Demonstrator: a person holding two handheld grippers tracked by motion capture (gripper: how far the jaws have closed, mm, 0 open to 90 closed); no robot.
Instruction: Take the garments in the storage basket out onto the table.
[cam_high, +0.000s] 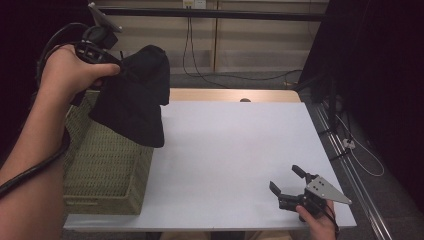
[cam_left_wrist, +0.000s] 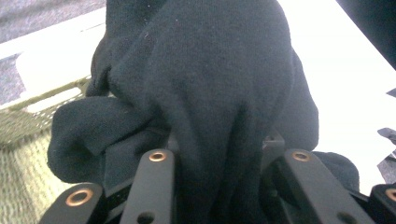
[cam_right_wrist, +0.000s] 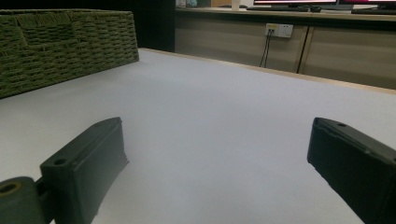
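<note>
Surface: we see a white table (cam_high: 235, 150) across the middle of the high view, with a strip of bare wood along its far edge.
Room: we see wood-panelled cabinets at the top centre of the high view, a cable hanging down their front and running along the grey floor, and darkness at both sides. In the right gripper view a wall socket (cam_right_wrist: 279, 30) sits at the top centre on the same panels.
Basket: we see a woven green basket (cam_high: 107, 172) at the lower left of the high view, on the table's left edge; in the right gripper view it is at the upper left.
Cloth: we see a black cloth (cam_high: 137, 97) at the upper left of the high view, held in the air above the basket's far end.
Cloth axis: we read its long axis as running down the frame, the bunched end up at the gripper and the loose end hanging towards the basket.
Left gripper: we see the left gripper (cam_high: 107, 52) at the upper left of the high view, its jaws narrow and clamped on the cloth; the left gripper view shows the fabric pinched between them.
Right gripper: we see the right gripper (cam_high: 286, 181) at the lower right of the high view, low over the table, jaws wide with nothing between them.
Counts: we count one cloth, one basket, two grippers.
</note>
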